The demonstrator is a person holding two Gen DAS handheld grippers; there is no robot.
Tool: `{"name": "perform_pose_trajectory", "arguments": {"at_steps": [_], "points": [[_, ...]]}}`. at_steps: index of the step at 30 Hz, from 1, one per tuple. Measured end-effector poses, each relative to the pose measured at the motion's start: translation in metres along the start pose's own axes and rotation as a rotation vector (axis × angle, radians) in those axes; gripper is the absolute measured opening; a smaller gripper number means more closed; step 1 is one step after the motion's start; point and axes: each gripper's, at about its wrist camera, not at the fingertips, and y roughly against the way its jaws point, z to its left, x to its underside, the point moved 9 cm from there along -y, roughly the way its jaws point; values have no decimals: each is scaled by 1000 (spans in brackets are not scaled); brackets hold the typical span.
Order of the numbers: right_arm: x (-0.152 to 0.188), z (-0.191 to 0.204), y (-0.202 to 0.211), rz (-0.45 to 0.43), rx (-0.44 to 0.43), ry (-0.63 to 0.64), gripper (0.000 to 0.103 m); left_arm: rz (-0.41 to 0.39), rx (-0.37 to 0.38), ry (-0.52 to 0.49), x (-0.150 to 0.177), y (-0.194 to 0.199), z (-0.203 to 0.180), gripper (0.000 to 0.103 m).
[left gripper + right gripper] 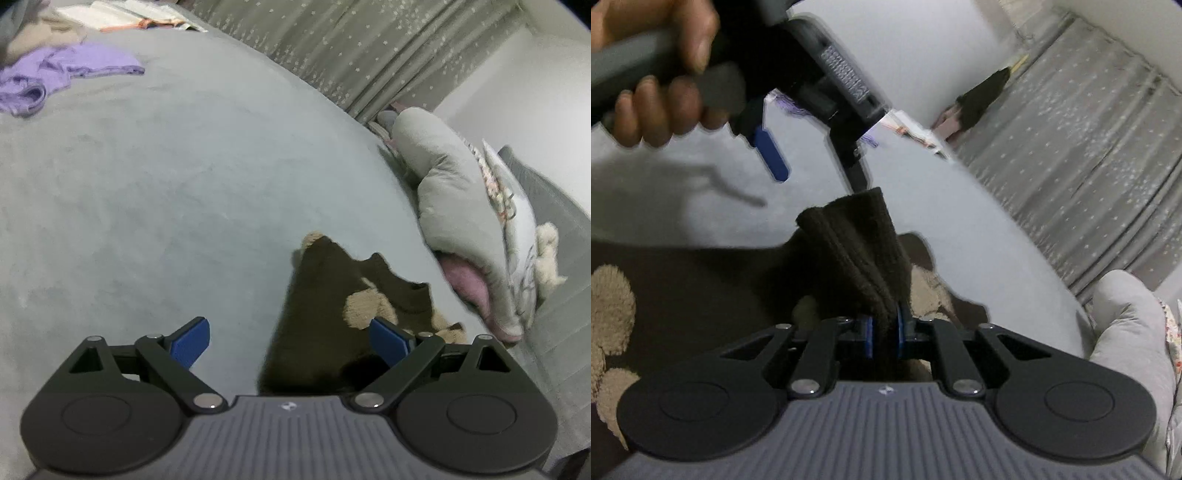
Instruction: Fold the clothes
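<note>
A dark brown knit sweater [325,317] with fuzzy beige patches lies on the grey bed [184,184], low and right in the left wrist view. My left gripper [291,341] stands open above it, with nothing between its blue pads. In the right wrist view my right gripper [884,334] is shut on a bunched ribbed edge of the brown sweater [860,251], which sticks up past the pads. The rest of the sweater spreads to the left below. A person's hand [657,85] holds the left gripper at the upper left, one of its blue fingers [772,155] showing.
A purple garment [48,77] and a beige one lie at the far left of the bed, with papers [122,16] behind them. Grey pillows [461,206] and a pink item are heaped at the right edge. A star-patterned grey curtain [1089,155] hangs beyond the bed.
</note>
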Motion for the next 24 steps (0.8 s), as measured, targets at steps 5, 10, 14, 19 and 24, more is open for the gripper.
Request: {"name": "perform_pose_trajectory", "arguments": {"at_steps": [5, 10, 14, 19, 24], "points": [[-5, -9, 6, 2, -15, -73, 24, 18, 41, -1, 3, -1, -9, 96], [6, -12, 9, -27, -75, -155, 33, 55, 57, -6, 14, -6, -15, 96], [8, -6, 12, -31, -129, -165, 43, 58, 71, -25, 20, -6, -25, 96], [-9, 10, 28, -100, -276, -146, 70, 34, 75, -62, 20, -4, -35, 96], [-7, -38, 41, -116, -298, -381, 70, 36, 101, -164, 27, -4, -53, 96]]}}
